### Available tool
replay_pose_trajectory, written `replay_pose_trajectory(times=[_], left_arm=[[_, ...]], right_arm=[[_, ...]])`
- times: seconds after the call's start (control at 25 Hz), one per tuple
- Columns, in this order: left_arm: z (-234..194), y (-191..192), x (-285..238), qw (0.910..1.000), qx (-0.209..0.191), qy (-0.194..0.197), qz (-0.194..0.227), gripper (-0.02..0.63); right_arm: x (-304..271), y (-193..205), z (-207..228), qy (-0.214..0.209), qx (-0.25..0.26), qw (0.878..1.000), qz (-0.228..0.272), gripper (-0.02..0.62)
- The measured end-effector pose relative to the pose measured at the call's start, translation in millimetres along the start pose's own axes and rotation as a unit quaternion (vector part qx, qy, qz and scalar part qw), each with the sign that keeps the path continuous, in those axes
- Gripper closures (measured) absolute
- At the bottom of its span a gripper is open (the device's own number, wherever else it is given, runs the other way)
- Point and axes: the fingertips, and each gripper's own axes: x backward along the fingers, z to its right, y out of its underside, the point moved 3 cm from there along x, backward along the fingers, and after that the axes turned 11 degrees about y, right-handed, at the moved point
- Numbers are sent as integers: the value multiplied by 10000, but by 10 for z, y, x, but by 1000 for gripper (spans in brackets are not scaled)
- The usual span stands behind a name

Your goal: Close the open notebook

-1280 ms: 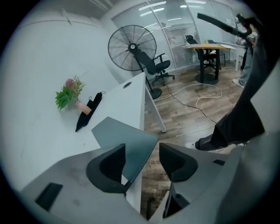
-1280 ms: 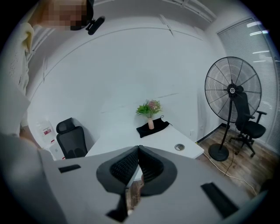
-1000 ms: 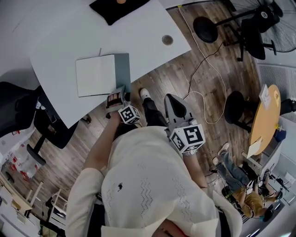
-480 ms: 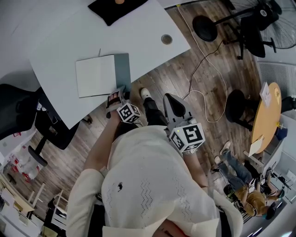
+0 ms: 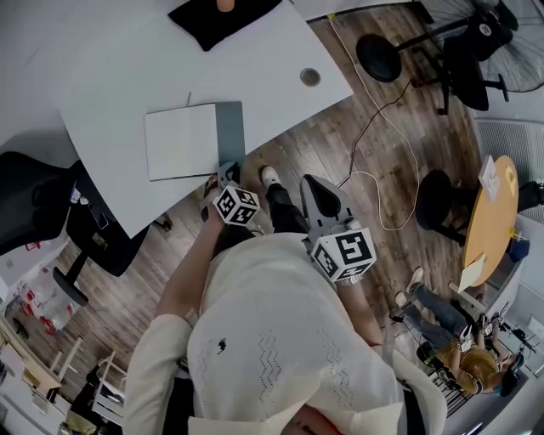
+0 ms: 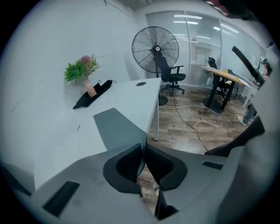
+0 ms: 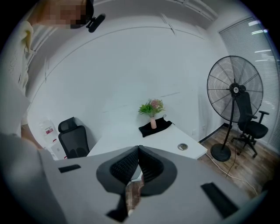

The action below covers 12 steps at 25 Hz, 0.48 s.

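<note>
The open notebook lies near the front edge of the white table (image 5: 110, 85), its white page (image 5: 180, 141) at the left and its grey cover (image 5: 229, 132) flat at the right. My left gripper (image 5: 225, 172) points down at the cover's near edge. Its jaws have just been closing, and in the left gripper view the cover (image 6: 120, 127) runs into the left gripper's (image 6: 143, 146) meeting tips. My right gripper (image 5: 313, 181) hangs over the wooden floor beside the table, apart from the notebook. In the right gripper view the right gripper (image 7: 138, 148) is shut on nothing.
A black cloth (image 5: 223, 17) with a plant vase (image 6: 83, 70) lies at the table's far side, and a cable hole (image 5: 310, 77) sits near the right corner. A black office chair (image 5: 34, 200) stands at the left. A standing fan (image 6: 155, 46), a floor cable (image 5: 374, 183) and a round wooden table (image 5: 490, 217) are at the right.
The left gripper's jaws have gone from wide apart to together at the cover's near edge, and the gripper has rolled. The right gripper has stayed where it was.
</note>
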Motion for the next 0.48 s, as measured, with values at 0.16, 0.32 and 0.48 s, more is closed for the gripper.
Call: replay_pose_trajectory(times=[0.16, 0.32, 0.48], left_arm=[[-39, -24, 65, 9958, 795, 345, 277, 577], [-94, -57, 157, 9852, 1524, 543, 564, 577], [-109, -95, 233, 9831, 1625, 433, 720, 577]], right_arm=[[24, 1, -40, -28, -12, 10000, 36, 594], [27, -1, -81, -45, -4, 10000, 44, 594], [20, -3, -128, -66, 26, 10000, 51, 594]])
